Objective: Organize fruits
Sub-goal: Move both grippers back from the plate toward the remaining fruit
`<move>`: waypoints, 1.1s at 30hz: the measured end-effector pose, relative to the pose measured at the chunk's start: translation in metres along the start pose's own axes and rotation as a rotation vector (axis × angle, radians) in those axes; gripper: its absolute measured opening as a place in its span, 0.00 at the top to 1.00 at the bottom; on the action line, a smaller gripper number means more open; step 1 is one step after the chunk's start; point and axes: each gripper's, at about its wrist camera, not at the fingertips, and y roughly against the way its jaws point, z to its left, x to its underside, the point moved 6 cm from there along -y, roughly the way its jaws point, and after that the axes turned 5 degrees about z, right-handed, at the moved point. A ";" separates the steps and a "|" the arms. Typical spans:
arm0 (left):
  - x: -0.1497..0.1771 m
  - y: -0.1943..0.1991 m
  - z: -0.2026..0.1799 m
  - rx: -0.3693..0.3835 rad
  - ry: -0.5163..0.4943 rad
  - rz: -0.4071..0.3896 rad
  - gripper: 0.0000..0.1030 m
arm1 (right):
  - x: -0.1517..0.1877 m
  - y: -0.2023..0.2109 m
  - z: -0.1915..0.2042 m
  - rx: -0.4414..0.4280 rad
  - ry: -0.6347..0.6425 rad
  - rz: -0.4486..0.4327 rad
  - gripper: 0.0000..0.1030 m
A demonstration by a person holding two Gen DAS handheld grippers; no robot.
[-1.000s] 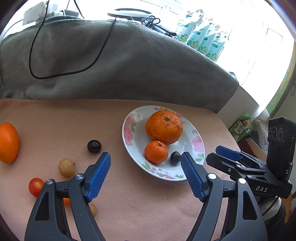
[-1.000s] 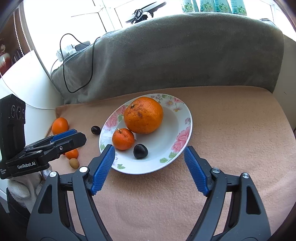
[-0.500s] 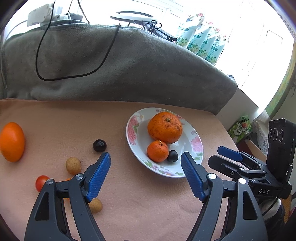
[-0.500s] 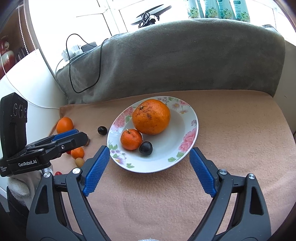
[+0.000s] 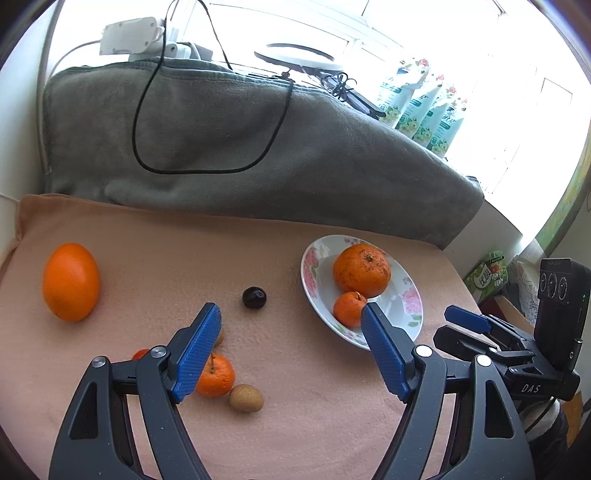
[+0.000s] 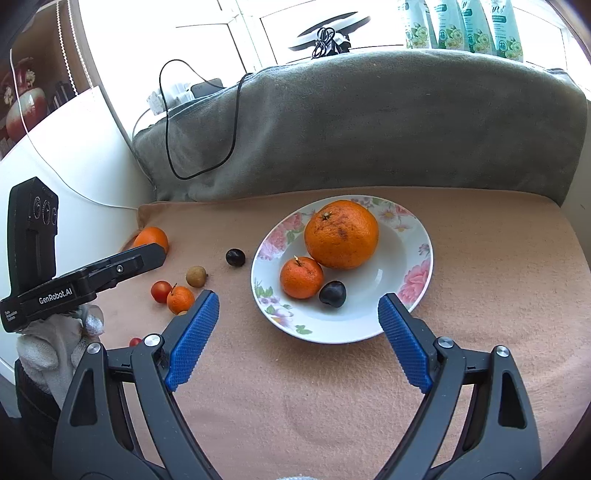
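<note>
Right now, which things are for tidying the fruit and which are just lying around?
For the job:
- flowery plate, holding a big orange, a small orange and a dark plum
- loose fruit on the cloth: another orange, dark plum, little tangerine, red tomato, brown longan

Just lying around:
- grey blanket
- black cable
- green packets

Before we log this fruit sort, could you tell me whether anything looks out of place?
Yes: several fruits lie loose on the cloth left of the plate, including a dark plum, a large orange and a small mandarin. Nothing looks spilled or damaged.
</note>
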 end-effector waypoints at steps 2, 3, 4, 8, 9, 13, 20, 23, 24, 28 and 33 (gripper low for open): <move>-0.001 0.005 0.010 -0.010 0.015 -0.010 0.24 | 0.000 -0.001 0.006 -0.006 0.013 0.003 0.12; -0.002 0.008 0.015 -0.017 0.022 -0.014 0.24 | 0.000 -0.002 0.009 -0.011 0.018 0.005 0.12; -0.002 0.010 0.020 -0.023 0.028 -0.018 0.24 | 0.000 -0.003 0.012 -0.015 0.024 0.008 0.12; 0.000 0.017 0.039 -0.047 0.057 -0.026 0.24 | 0.000 -0.010 0.025 -0.027 0.054 0.018 0.12; 0.000 0.018 0.044 -0.052 0.062 -0.026 0.24 | 0.000 -0.011 0.029 -0.030 0.062 0.020 0.12; 0.005 0.023 0.062 -0.074 0.090 -0.028 0.24 | 0.001 -0.017 0.041 -0.045 0.084 0.029 0.12; 0.016 0.023 0.085 -0.089 0.125 -0.012 0.25 | 0.000 -0.028 0.062 -0.055 0.138 0.043 0.12; 0.021 0.022 0.095 -0.085 0.146 -0.004 0.26 | 0.001 -0.033 0.069 -0.065 0.152 0.051 0.12; 0.023 0.021 0.097 -0.084 0.152 -0.001 0.26 | 0.001 -0.035 0.071 -0.067 0.157 0.054 0.12; 0.029 0.017 0.105 -0.079 0.170 0.012 0.29 | 0.001 -0.045 0.082 -0.069 0.183 0.069 0.12; 0.035 0.008 0.110 -0.067 0.180 0.038 0.38 | 0.003 -0.057 0.096 -0.079 0.223 0.088 0.12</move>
